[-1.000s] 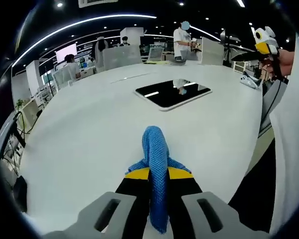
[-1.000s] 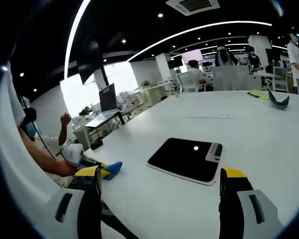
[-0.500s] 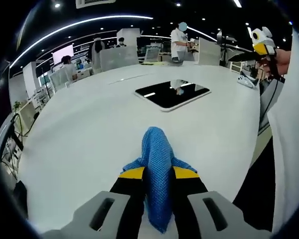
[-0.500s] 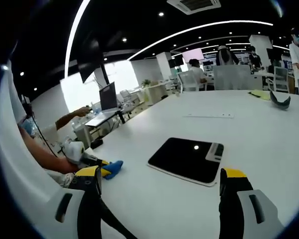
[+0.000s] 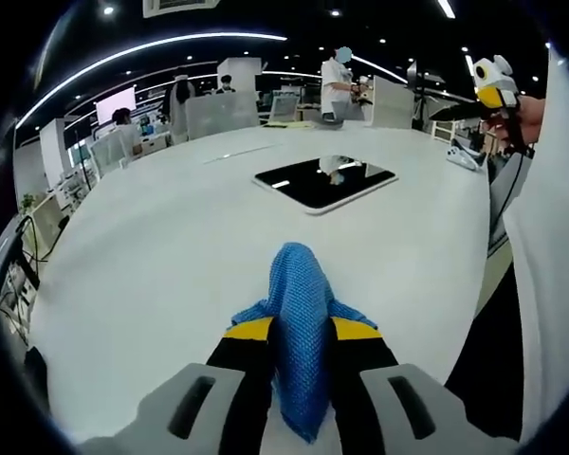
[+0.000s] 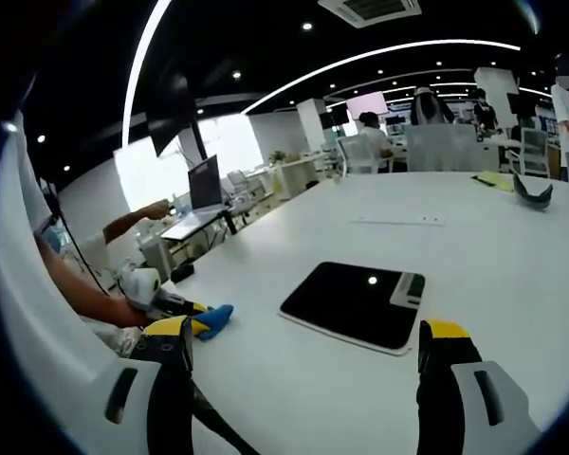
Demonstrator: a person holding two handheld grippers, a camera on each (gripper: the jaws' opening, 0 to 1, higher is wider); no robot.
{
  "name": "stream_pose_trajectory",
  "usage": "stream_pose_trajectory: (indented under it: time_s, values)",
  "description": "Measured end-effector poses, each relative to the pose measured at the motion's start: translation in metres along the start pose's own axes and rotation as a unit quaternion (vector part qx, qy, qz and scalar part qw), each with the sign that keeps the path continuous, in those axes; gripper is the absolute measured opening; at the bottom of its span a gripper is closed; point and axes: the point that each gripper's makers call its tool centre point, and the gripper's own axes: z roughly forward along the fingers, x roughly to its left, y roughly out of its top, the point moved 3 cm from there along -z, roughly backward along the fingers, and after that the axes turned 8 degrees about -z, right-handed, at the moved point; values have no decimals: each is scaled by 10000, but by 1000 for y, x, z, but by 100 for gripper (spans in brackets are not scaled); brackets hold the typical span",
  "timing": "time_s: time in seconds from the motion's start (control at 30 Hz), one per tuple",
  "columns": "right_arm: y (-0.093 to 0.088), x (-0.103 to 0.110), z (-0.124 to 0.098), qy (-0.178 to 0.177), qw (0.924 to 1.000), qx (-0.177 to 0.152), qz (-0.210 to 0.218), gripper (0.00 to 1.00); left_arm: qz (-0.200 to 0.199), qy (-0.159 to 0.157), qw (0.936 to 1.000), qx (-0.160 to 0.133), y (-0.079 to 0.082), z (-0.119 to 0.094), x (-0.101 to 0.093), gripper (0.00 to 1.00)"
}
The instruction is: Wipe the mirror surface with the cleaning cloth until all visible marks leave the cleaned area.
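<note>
A blue woven cleaning cloth (image 5: 299, 313) is pinched in my left gripper (image 5: 300, 334), which hovers over the near part of the white table (image 5: 152, 256). The mirror (image 5: 324, 181), a dark rectangular slab with a pale rim, lies flat further ahead. In the right gripper view the same mirror (image 6: 353, 303) lies just beyond my right gripper (image 6: 303, 343), whose jaws stand wide apart with nothing between them. The left gripper with the blue cloth (image 6: 212, 320) shows at the left there. The right gripper (image 5: 498, 87) appears held high at the upper right in the left gripper view.
A person's white sleeve (image 5: 550, 256) fills the right side of the left gripper view. A dark object (image 6: 531, 191) lies at the table's far right. Chairs, desks, monitors and several people stand beyond the table.
The left gripper view has shifted slightly; the mirror sits a little higher and further left. The cloth stays pinched. The right gripper's view is nearly unchanged.
</note>
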Motion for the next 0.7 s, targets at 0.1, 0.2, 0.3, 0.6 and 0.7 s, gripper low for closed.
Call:
stream_pose_trajectory:
  time_s: [0.1,0.2,0.3,0.6,0.7]
  values:
    - [-1,0,0,-1,10000,6,22,99,97,-107,9999,-32,-1,-1,-3,26]
    - [-1,1,1,8,10000,8,23,99,80,-71,9999,-93,-2,-1,-2,30]
    - [-1,1,1,13,10000,14,17,99,60,-45,9999,-139,-2,-1,-3,34]
    - [-3,0,0,-5,10000,34,55,99,-17,8,9995,-302,-2,-1,4,46]
    - [-3,0,-1,-28,10000,24,66,99,-81,-44,9993,-363,-2,-1,4,46]
